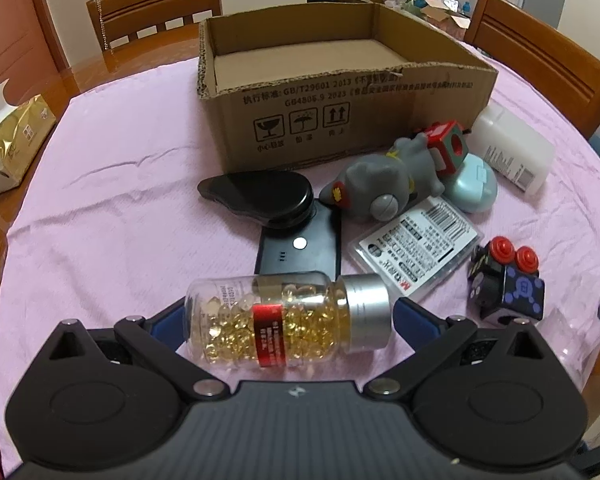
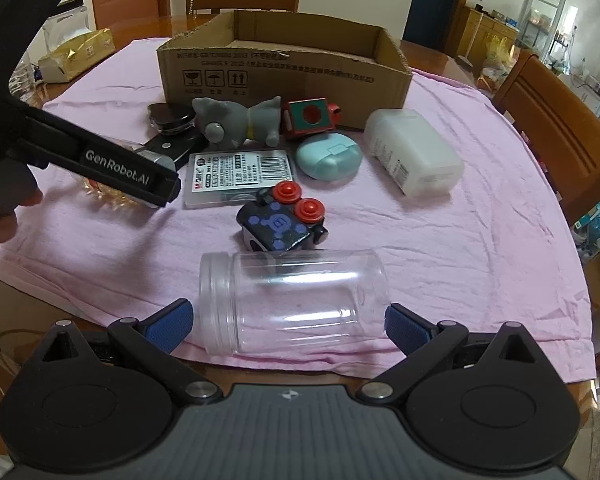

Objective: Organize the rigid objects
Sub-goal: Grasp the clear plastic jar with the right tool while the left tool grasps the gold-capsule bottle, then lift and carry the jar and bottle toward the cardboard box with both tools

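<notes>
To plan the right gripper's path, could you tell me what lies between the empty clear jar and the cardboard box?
In the right wrist view, the black cube toy and card pack lie between jar and box.

Your left gripper (image 1: 288, 312) and right gripper (image 2: 290, 322) look alike: black hinged linkages with silver pivot screws, round black housings, a ribbed grey centre plate with a small emblem, and blue ribbed fingertip pads (image 2: 172, 322). The left one's side reads "GenRobot.AI" in white lettering
</notes>
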Demonstrator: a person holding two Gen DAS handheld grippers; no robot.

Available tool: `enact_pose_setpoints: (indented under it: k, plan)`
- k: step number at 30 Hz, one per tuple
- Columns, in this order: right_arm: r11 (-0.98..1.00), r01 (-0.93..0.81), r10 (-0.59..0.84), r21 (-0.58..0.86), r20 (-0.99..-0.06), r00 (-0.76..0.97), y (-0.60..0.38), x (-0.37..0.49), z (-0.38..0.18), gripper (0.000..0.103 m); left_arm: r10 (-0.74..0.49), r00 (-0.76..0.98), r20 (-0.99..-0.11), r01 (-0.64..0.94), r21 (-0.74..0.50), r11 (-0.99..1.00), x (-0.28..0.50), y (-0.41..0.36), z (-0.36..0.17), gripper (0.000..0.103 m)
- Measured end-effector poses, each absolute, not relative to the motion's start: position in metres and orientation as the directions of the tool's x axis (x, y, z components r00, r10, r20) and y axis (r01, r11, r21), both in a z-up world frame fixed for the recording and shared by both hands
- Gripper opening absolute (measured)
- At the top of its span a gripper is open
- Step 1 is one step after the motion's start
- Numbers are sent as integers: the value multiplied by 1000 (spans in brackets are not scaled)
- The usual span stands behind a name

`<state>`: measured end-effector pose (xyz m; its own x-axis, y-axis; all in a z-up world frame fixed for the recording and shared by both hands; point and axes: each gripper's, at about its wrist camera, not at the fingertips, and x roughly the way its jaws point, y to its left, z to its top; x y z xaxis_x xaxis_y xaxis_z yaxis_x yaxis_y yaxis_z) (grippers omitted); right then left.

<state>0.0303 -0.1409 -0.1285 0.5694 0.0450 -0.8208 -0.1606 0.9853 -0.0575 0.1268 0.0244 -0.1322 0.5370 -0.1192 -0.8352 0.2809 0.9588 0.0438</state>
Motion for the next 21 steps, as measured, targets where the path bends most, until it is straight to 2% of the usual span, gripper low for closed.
enact_pose_setpoints:
  k: [11,17,21]
  plan:
    - [977,-204,53,-66,-846,530,-136,41,-139,103,-75,550,-832,306,117,945,123,32,-140,102]
    - [976,-216,113,4,-862,495,-147,49,-146,103,-69,570,-818,343,161,925,121,29,-140,102]
    - [971,-240,123,3,-867,484,-149,51,-146,103,-62,576,-815,345,174,922,119,27,-138,102]
